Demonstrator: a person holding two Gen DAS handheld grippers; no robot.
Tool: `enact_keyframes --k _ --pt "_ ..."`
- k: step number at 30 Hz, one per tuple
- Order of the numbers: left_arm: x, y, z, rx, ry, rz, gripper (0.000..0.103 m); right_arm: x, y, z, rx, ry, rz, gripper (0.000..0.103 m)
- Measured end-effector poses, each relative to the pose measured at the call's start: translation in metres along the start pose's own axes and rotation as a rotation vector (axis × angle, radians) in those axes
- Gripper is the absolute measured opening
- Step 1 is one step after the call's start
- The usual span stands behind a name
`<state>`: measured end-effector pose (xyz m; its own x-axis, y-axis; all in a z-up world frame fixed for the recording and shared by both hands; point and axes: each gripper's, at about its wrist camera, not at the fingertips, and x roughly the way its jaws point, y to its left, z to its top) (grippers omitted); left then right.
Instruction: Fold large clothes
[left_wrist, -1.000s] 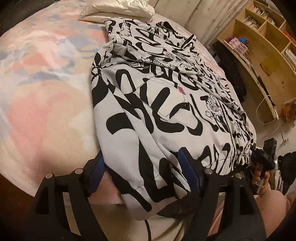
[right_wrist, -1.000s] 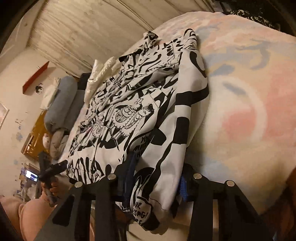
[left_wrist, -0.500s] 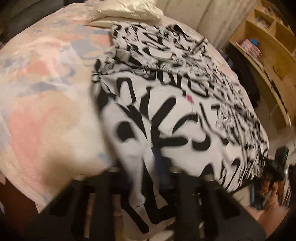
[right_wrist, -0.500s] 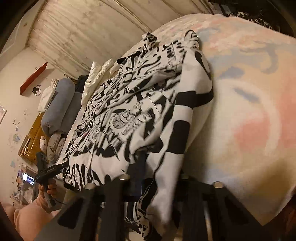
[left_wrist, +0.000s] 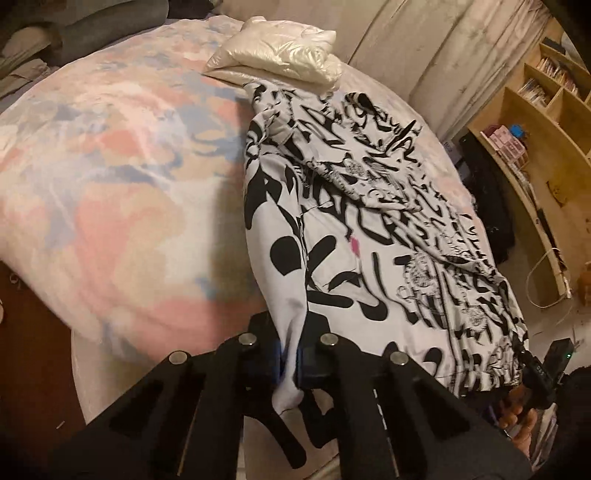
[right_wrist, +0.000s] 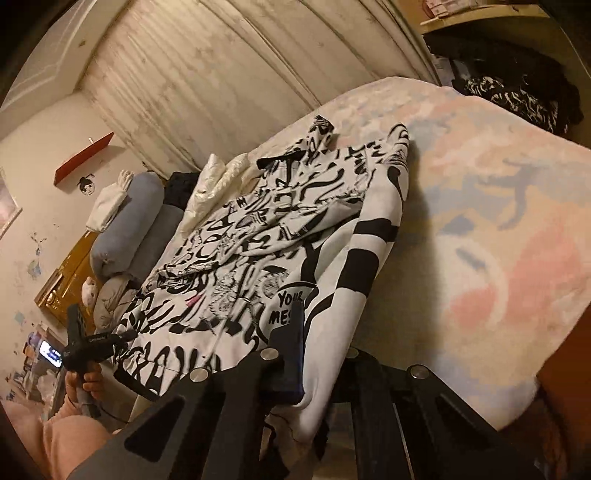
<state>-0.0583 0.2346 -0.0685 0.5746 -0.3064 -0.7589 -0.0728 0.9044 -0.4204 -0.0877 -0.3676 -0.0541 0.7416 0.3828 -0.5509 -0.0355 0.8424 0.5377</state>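
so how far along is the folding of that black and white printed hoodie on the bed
Early to midway. The black-and-white graffiti-print hoodie lies on the pastel patterned blanket, apparently already narrowed lengthwise with sleeves tucked on top. In hand: the left gripper and right gripper each pinch a corner of the near hem. Left: carrying that hem toward the hood end by the shiny cream bundle.

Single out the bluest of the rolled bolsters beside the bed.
The blue-grey bolster, lying between the white pillow and the darker grey bolster.
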Motion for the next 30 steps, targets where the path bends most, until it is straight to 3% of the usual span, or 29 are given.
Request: enact_keyframes --k 7,13,17,24,26,27,30 --pt "-0.030 -0.001 0.019 -0.084 0.007 -0.113 0.003 -0.022 0.018 0.023 0.014 -0.014 0.063 0.004" --pt "-0.031 -0.016 0.089 -0.133 -0.087 -0.169 0.003 -0.003 0.023 0.091 0.098 -0.083 0.145 0.004" --pt "-0.004 -0.020 0.147 -0.199 -0.134 -0.183 0.003 0.022 0.018 0.155 0.212 -0.133 0.155 0.004" --pt "0.096 -0.020 0.240 -0.316 -0.078 -0.169 0.007 0.120 -0.021 0.258 0.413 -0.140 0.087 0.004" --pt "0.127 -0.018 0.259 -0.338 -0.042 -0.157 0.013 0.160 -0.037 0.280 0.464 -0.102 0.041 0.009" --pt "0.143 -0.016 0.268 -0.353 -0.022 -0.164 0.016 0.179 -0.045 0.288 0.497 -0.091 0.019 0.017" --pt "0.178 -0.003 0.284 -0.399 0.001 -0.179 0.037 0.235 -0.065 0.304 0.581 -0.030 -0.029 0.042"
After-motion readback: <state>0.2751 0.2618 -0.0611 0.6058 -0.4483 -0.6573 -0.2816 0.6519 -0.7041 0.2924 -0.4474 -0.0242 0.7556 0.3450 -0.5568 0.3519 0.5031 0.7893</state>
